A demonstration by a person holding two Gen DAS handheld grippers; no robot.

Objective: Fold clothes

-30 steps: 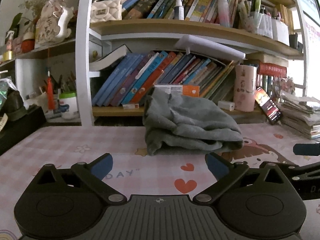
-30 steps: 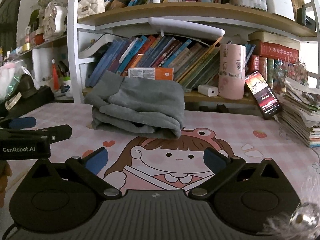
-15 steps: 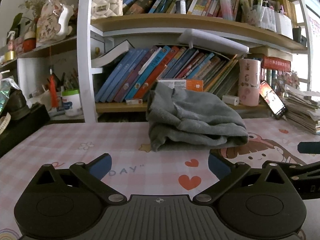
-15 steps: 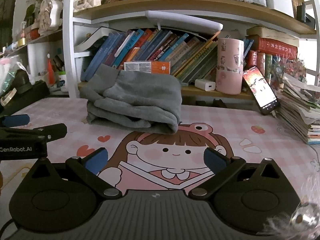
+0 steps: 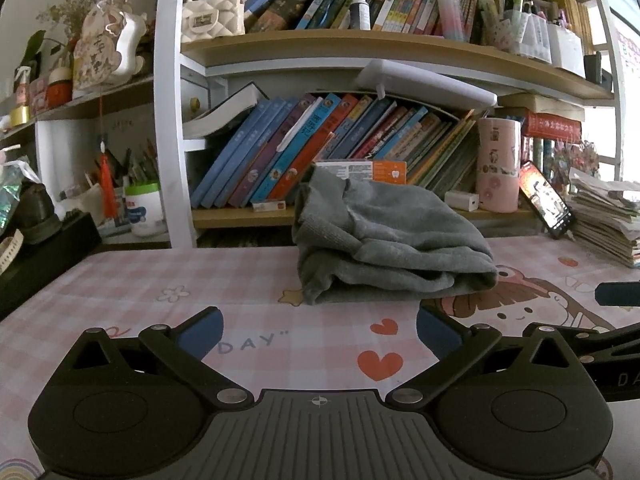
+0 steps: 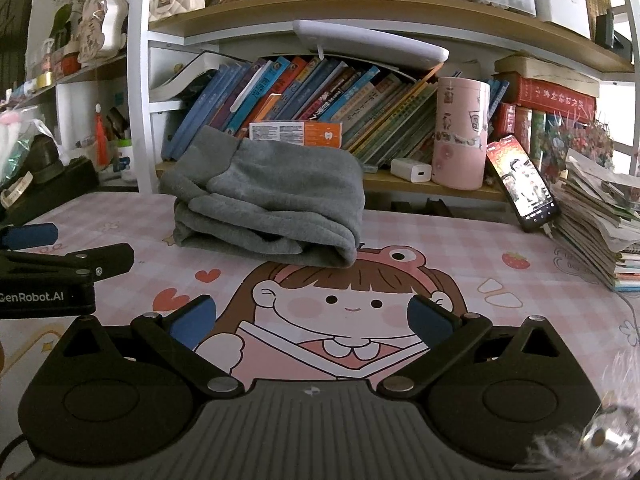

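Both grippers spread wide and empty, short of the folded grey garment.
My left gripper and right gripper touch nothing; the garment sits at the table's far side near the bookshelf. Risk, in my judgement: its loose top layer could slide and undo the fold.

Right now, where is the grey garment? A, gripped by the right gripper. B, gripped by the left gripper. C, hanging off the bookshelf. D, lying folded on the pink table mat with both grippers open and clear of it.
D: the grey garment lies bundled on the table mat, with the left gripper and right gripper both open and short of it.
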